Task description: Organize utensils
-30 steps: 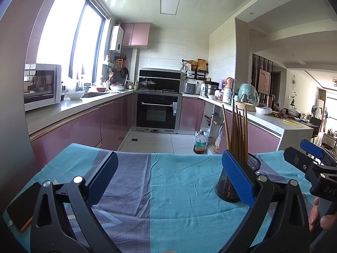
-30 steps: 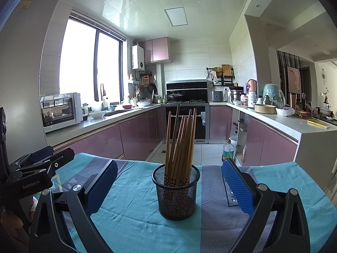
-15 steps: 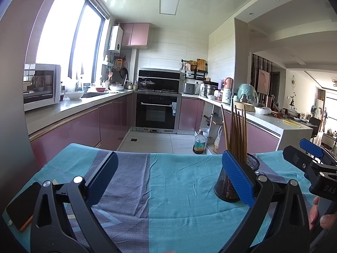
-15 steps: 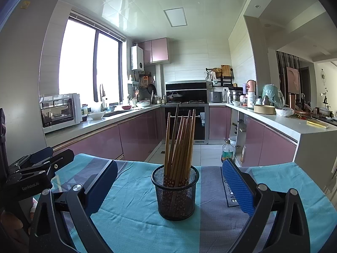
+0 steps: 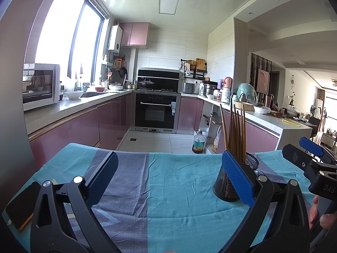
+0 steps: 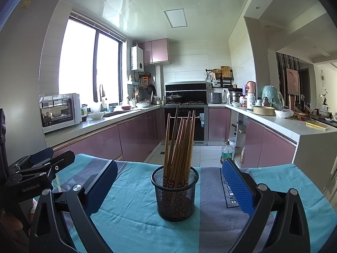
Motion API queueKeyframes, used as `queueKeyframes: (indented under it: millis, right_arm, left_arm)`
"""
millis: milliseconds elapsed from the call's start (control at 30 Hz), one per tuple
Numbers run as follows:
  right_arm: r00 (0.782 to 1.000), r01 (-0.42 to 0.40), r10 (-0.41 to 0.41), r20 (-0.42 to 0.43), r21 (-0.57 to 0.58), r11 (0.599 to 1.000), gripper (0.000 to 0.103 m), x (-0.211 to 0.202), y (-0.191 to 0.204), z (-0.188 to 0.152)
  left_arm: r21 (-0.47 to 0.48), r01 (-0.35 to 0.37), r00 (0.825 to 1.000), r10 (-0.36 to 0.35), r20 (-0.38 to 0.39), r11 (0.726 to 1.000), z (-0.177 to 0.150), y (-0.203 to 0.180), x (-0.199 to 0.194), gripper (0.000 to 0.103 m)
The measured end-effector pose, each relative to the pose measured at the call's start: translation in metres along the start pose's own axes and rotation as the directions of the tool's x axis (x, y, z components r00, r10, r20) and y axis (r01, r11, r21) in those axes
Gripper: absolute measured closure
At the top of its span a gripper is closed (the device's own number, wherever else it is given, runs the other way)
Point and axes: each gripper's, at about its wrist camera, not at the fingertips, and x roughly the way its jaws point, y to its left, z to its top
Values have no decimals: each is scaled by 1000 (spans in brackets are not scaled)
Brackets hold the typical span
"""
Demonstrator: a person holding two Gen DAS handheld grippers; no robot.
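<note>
Chopsticks (image 6: 179, 141) in mesh holder (image 6: 174, 194), centred ahead of right hand-held gripper (image 6: 168, 181), spread wide

Strong daylight comes to me through the big window (image 6: 90, 67) on the left, which is blown out to pure white, and the ceiling panel (image 6: 175, 18) adds a soft glow with reflections on the glossy tiles. Both fisheye views bend straight lines hard at the edges and go dark in the corners. The centre is sharp, and the teal cloth (image 5: 181, 181) shows only faint shadows.
</note>
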Motion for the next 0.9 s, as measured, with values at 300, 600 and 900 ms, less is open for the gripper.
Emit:
queueKeyframes:
  millis: [300, 600, 900]
  right_arm:
    - [1000, 3, -3, 2, -1, 1000, 7, 0, 1, 0]
    - [1000, 4, -4, 3, 1, 1000, 7, 0, 2, 0]
    - [1000, 5, -5, 5, 0, 1000, 7, 0, 1, 1]
  left_arm:
    - [-1, 4, 1000, -4, -3, 1000, -2, -1, 0, 6]
    - [-1, 5, 1000, -5, -4, 1000, -3, -3, -2, 6]
    - [0, 6, 1000, -6, -6, 1000, -3, -2, 0, 6]
